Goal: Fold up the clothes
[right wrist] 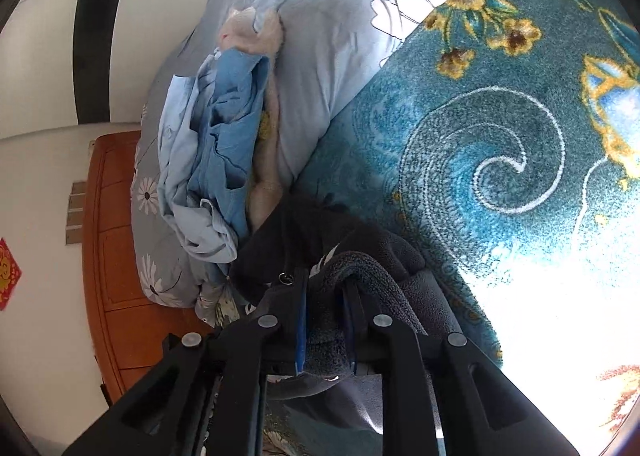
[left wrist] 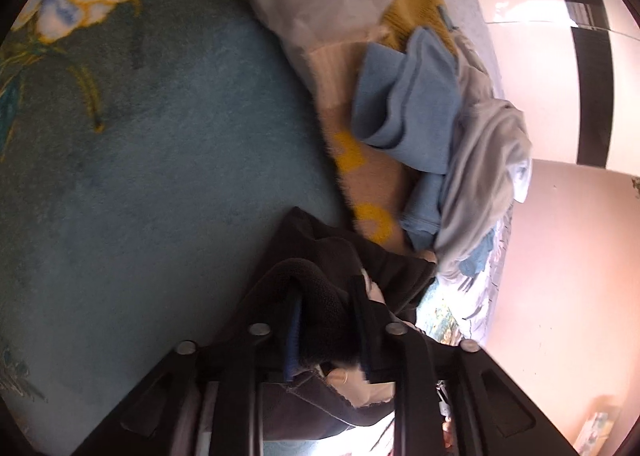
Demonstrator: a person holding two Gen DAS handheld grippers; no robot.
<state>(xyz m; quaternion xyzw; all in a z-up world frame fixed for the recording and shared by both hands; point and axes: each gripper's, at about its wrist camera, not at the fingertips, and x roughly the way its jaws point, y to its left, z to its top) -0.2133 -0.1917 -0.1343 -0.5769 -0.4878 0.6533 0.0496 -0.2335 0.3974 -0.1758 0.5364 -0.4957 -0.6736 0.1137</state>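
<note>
A heap of clothes (left wrist: 420, 128) lies along the edge of the blanket (left wrist: 140, 176), resting against a quilt (right wrist: 328, 56) behind it. A dark garment (left wrist: 320, 296) lies on the blanket just before the heap, one fold in each gripper's jaws.

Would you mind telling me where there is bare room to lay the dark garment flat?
The teal carpet lies bare left of the clothes pile; in the right wrist view it is open around the white swirl. The pile beside the quilt is crowded.
</note>
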